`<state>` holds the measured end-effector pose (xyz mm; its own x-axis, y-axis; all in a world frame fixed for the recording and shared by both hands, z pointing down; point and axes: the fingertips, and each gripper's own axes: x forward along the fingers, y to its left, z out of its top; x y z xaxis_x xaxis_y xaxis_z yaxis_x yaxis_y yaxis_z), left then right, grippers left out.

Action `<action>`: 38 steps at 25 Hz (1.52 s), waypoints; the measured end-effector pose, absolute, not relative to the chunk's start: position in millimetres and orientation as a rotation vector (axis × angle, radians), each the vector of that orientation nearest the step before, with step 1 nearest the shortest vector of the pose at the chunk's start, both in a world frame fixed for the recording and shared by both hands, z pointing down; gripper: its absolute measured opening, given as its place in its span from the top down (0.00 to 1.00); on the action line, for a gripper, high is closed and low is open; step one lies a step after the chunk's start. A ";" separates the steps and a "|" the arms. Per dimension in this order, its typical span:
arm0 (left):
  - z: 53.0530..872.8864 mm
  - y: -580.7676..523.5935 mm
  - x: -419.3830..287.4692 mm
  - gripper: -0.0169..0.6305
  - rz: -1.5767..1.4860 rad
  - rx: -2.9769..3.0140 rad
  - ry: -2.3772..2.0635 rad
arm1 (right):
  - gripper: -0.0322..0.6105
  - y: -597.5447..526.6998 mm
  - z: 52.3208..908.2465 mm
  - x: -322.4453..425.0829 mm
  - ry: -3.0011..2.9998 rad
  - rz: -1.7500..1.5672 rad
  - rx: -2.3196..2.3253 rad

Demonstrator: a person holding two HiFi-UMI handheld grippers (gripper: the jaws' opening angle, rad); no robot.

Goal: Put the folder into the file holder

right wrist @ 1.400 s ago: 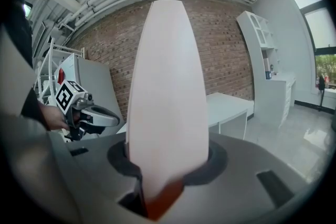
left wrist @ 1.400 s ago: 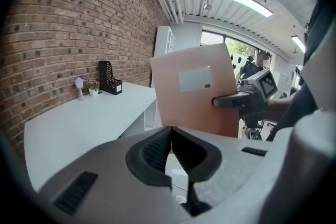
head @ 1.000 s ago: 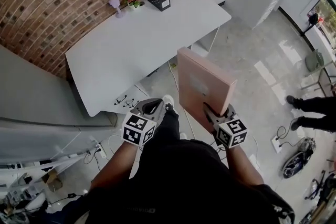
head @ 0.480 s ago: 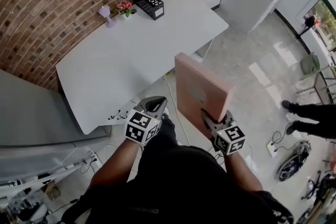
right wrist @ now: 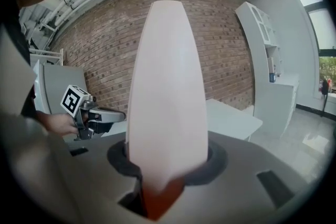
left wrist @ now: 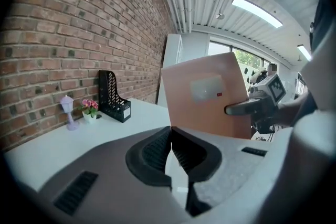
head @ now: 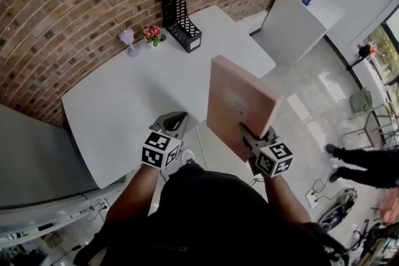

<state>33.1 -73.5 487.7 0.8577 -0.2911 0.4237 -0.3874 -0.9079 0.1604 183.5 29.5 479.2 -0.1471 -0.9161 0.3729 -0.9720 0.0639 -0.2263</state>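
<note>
Since a second ago the person has stepped up to the table [head: 118, 109], its near edge now under the grippers at lower centre. The file holder [head: 179, 17] sits upper centre by the brick wall, beside the flowers [head: 151, 33]. This looks like the carry phase, insertion not started. Folder [head: 240, 106] upright at centre right, well apart from the holder. Right gripper [head: 247, 133] jaws fairly wide, pinching the folder's lower edge. Left gripper [head: 176, 123] jaws pressed together, empty
</note>
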 end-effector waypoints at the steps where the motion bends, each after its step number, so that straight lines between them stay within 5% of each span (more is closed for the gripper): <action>1: 484.0 -88.8 34.7 0.97 0.563 2.804 -0.528 | 0.68 13.8 475.6 187.0 -2.198 0.639 1.966; 38: 508.9 -249.7 74.8 0.97 0.510 2.375 -1.298 | 0.68 -339.2 452.2 304.9 -2.517 0.449 1.468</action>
